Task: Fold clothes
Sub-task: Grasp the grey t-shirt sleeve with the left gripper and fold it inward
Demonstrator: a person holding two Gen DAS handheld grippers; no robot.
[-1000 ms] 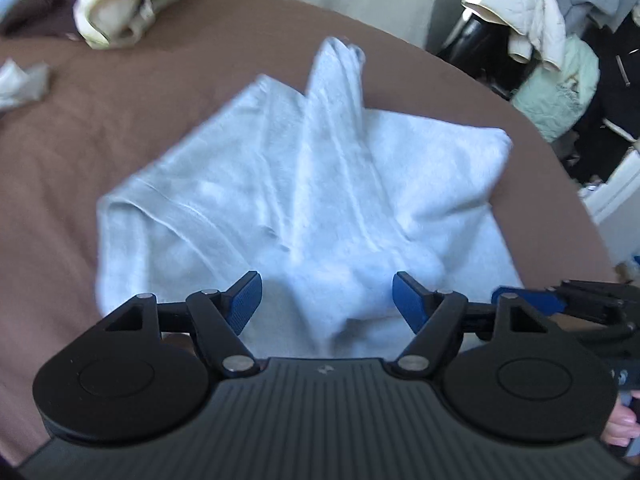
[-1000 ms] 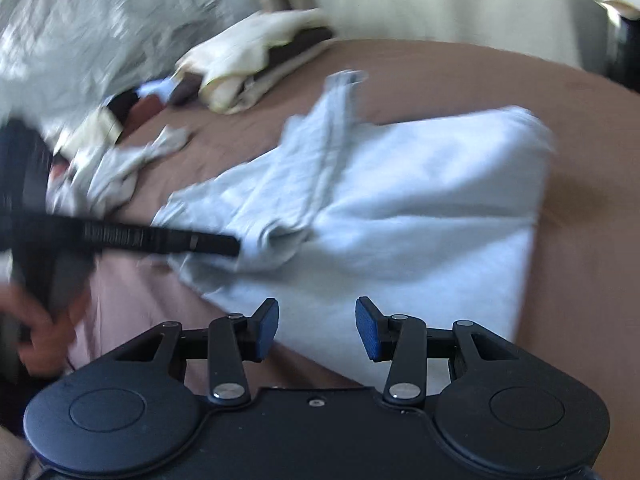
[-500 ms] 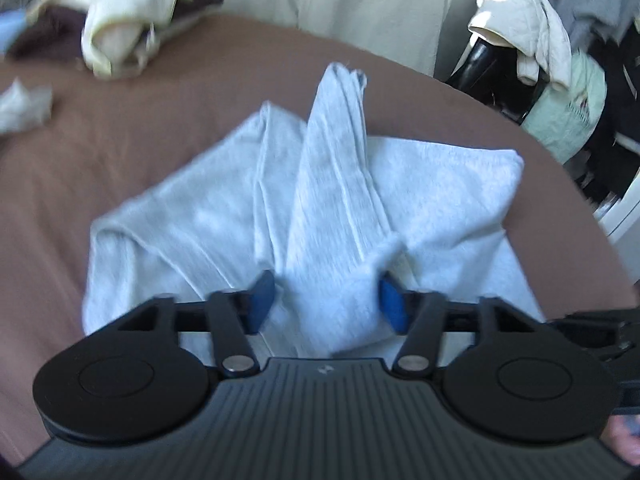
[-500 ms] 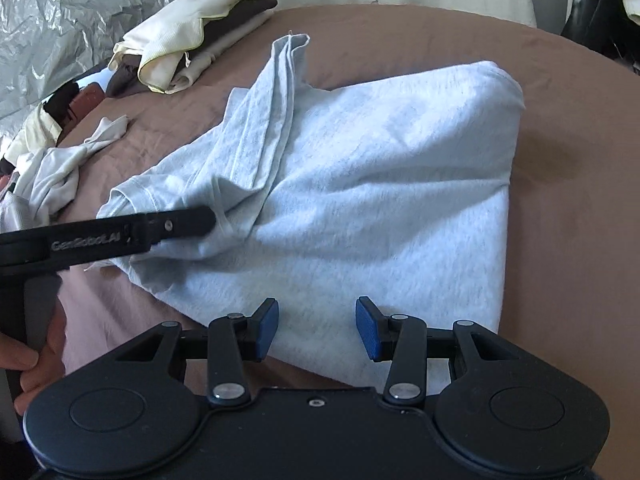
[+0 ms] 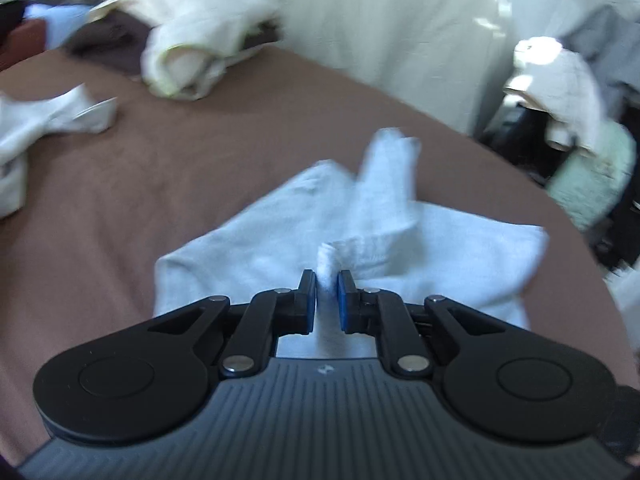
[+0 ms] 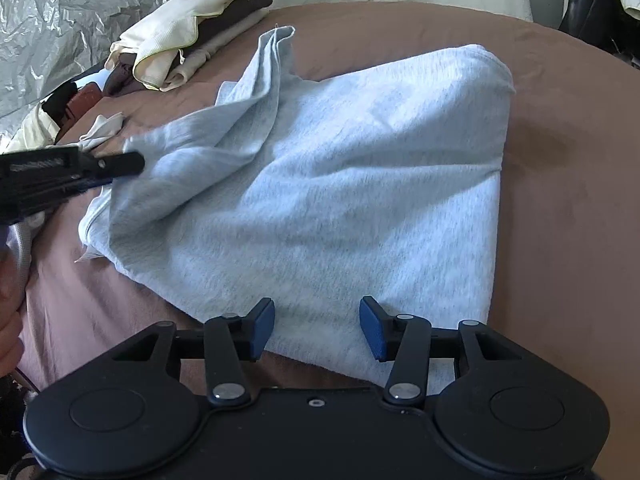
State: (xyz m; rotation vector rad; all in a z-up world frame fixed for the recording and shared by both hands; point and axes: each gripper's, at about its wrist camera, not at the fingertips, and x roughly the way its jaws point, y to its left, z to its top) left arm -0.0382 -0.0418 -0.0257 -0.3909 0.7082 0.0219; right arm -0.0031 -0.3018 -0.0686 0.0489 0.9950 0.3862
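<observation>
A light grey shirt (image 6: pixel 360 168) lies partly folded on the brown bed cover (image 6: pixel 568 184), with one sleeve (image 6: pixel 272 64) stretched toward the far side. My left gripper (image 5: pixel 327 294) is shut on a bunched fold of the grey shirt (image 5: pixel 440 248) and lifts it a little; the same left gripper (image 6: pixel 120 164) shows from the side in the right wrist view, at the shirt's left edge. My right gripper (image 6: pixel 317 326) hovers open over the shirt's near edge, with nothing between its blue pads.
A stack of cream and dark brown folded clothes (image 6: pixel 188 40) sits at the far left of the bed, and the same stack (image 5: pixel 192 52) shows in the left wrist view. Loose white garments (image 5: pixel 48 120) lie at the left. Clothes hang on a chair (image 5: pixel 568 92) at the right. A hand (image 6: pixel 8 320) holds the left gripper's handle.
My left gripper has closed from open onto a fold of the shirt and pulled it up and back. The right gripper stays open and holds its place near the shirt's near edge.
</observation>
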